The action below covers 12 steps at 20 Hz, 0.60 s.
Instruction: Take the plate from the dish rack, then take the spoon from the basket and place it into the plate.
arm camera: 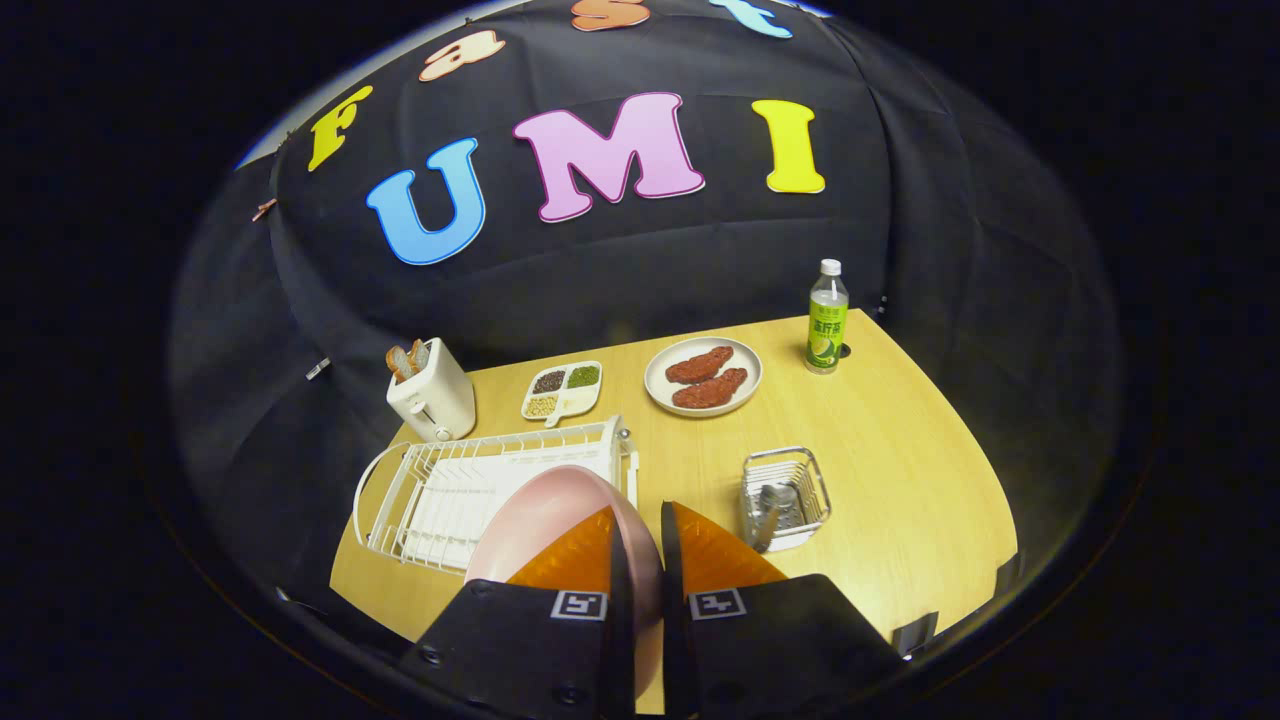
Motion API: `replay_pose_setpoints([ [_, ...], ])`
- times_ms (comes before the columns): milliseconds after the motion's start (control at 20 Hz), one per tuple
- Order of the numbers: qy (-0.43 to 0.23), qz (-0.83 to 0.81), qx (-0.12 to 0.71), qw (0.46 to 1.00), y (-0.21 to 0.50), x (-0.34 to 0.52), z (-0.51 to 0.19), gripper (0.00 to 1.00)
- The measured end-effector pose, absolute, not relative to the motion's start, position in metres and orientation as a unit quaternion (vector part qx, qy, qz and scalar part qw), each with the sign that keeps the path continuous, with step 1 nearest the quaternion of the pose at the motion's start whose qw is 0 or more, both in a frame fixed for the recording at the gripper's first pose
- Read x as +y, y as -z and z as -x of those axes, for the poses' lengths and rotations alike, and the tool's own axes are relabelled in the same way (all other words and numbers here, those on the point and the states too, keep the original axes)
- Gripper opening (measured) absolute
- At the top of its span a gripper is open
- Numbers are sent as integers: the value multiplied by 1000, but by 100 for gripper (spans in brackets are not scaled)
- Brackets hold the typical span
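Note:
My gripper (pixel 642 520) is shut on the rim of a pink plate (pixel 545 515), with one finger on each face of it. The plate hangs tilted above the front right corner of the white wire dish rack (pixel 420 495), lifted clear of its slots. To the right of the fingers a small wire basket (pixel 786 497) stands on the wooden table (pixel 900 480). A metal spoon (pixel 772 510) lies inside it, leaning toward its near left corner.
Beyond the rack stand a white toaster (pixel 432 395) with bread slices and a divided tray of grains (pixel 562 390). Further right are a plate of red meat slices (pixel 703 376) and a green bottle (pixel 827 318) near the table's far edge.

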State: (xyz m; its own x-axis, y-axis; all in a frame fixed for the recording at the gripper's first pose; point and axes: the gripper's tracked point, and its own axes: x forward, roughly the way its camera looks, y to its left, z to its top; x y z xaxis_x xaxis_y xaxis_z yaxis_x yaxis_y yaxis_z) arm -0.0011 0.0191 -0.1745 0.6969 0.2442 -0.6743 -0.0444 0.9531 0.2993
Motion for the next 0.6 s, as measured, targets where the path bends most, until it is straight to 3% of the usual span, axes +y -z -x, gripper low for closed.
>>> replay_pose_setpoints([
  [350, -93, -180, 435, 877, 227, -54, 62, 15],
  [600, -109, -209, 459, 857, 288, -73, 64, 15],
])
